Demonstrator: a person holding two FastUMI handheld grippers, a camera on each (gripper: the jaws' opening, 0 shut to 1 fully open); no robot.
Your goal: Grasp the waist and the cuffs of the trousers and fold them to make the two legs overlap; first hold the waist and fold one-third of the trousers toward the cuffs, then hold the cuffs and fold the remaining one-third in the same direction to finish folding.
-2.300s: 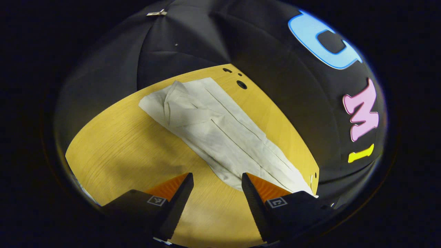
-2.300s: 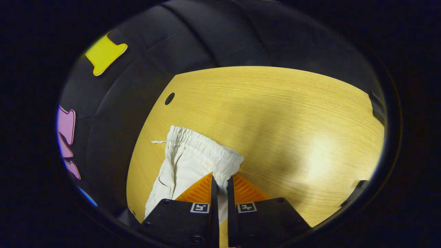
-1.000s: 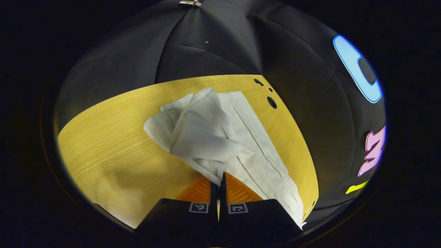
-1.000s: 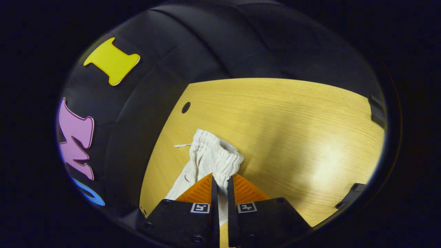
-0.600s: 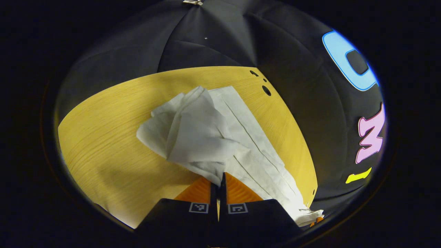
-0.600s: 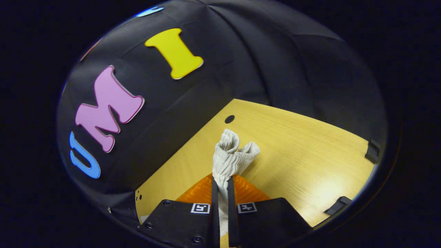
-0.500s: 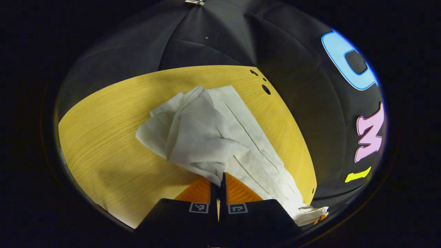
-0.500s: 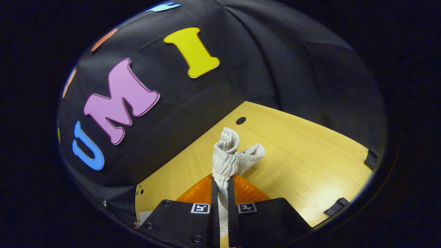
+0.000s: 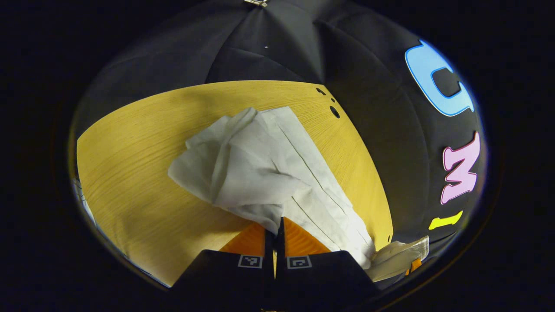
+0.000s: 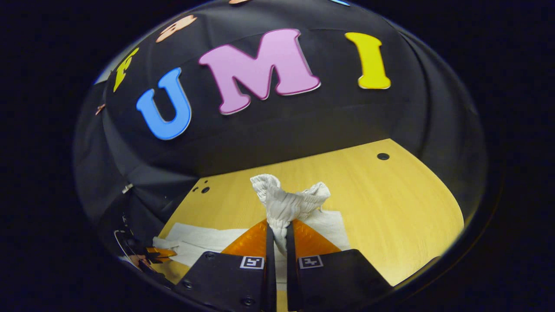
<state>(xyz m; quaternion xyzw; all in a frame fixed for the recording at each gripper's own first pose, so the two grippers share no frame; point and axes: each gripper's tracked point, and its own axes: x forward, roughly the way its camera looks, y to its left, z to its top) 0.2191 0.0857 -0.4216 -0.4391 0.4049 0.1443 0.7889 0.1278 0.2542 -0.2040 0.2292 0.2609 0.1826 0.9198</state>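
Our left gripper (image 9: 275, 225) is clamped on the trousers (image 9: 277, 169), whose long axis runs forward and rightward over the table (image 9: 143, 173). Our right gripper (image 10: 278, 229) pinches the gathered waist (image 10: 288, 201), lifted straight ahead of its tips.

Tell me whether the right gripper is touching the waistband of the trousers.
Touching. In the right gripper view, the right gripper has its fingers closed on the gathered waistband of the trousers, and the cloth bunches up out from between them.
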